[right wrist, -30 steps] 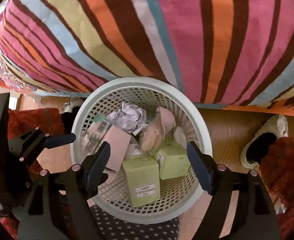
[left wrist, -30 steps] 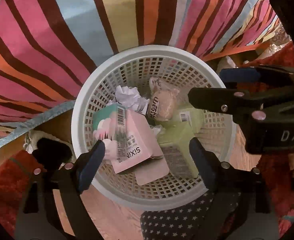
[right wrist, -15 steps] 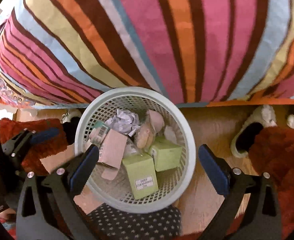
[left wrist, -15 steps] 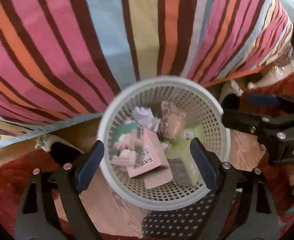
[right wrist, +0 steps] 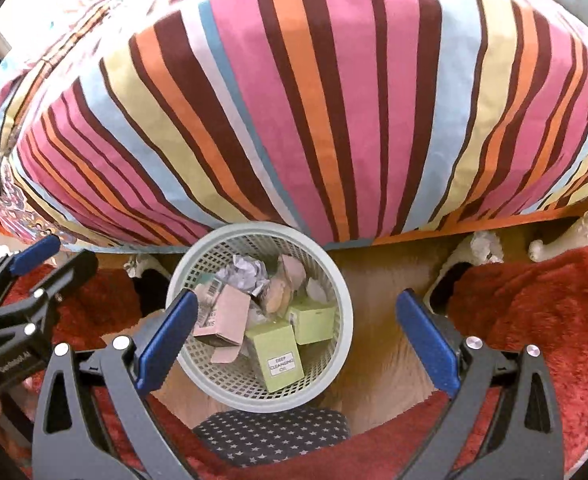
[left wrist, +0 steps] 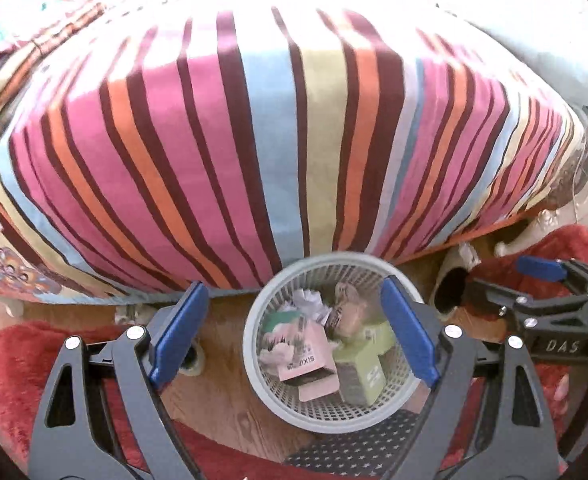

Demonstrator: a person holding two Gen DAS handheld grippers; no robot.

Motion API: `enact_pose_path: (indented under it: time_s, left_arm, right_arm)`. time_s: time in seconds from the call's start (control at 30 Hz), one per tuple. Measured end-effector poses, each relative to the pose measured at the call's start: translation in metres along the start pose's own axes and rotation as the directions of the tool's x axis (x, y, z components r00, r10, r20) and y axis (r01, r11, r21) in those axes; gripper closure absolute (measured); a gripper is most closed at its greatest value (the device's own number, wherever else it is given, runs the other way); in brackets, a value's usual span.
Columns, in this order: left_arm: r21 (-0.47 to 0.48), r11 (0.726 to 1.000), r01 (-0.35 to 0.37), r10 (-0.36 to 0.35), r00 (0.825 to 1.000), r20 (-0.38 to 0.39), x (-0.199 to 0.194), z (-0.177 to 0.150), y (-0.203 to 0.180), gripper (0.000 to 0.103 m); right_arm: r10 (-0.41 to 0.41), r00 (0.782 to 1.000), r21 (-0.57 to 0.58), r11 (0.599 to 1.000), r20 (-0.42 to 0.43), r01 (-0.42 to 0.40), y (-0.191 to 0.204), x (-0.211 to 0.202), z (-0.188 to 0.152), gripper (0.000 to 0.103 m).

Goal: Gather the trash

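Observation:
A pale mesh waste basket [left wrist: 250, 346] [right wrist: 346, 320] stands on the wooden floor against the bed. It holds a pink carton [left wrist: 306, 356] [right wrist: 225, 312], two green boxes [left wrist: 362, 368] [right wrist: 277, 352], crumpled white paper [left wrist: 310, 302] [right wrist: 245, 274] and a beige wrapper [right wrist: 277, 292]. My left gripper [left wrist: 294, 292] hangs well above the basket, open, with nothing between its blue pads. My right gripper [right wrist: 297, 295] is also high above it, jaws spread wide and empty. Each gripper shows at the edge of the other's view: right gripper [left wrist: 502, 276], left gripper [right wrist: 59, 258].
A striped bed cover [left wrist: 253, 140] [right wrist: 314, 100] hangs down behind the basket. A red shaggy rug [right wrist: 534, 300] [left wrist: 9, 360] lies on both sides. A pale slipper [right wrist: 450, 276] sits right of the basket, and a dark star-patterned cloth [right wrist: 269, 432] lies in front of it.
Both grippers have risen away from the basket, which now looks smaller and lower in both views. The right gripper's jaws have spread wider. The trash in the basket has not moved.

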State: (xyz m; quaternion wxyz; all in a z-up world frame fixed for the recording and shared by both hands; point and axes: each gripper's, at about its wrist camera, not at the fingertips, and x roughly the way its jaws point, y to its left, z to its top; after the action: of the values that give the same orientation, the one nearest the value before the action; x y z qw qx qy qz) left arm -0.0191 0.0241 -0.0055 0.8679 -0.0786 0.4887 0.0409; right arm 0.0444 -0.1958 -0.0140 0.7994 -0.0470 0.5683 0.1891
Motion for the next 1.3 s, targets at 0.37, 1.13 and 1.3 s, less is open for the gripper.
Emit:
enact_pose_path:
  time_s: [0.37, 1.13, 1.3]
  left_arm:
    - [0.005, 0.999, -0.036, 0.036, 0.999, 0.016, -0.013, 0.0, -0.012, 0.018]
    - [0.026, 0.999, -0.043, 0.043, 0.999, -0.003, -0.005, -0.002, -0.018, 0.018]
    - [0.031, 0.998, -0.049, 0.049, 0.999, 0.001, -0.004, -0.003, -0.02, 0.018]
  right_arm:
    - [-0.018, 1.0, 0.021, 1.0, 0.016, 0.017, -0.007, -0.008, -0.005, 0.008]
    - [-0.037, 0.999, 0.005, 0.999, -0.012, 0.037, -0.002, 0.002, -0.009, 0.008]
    - [-0.038, 0.999, 0.007, 0.999, -0.015, 0.038, -0.002, 0.003, -0.009, 0.008]
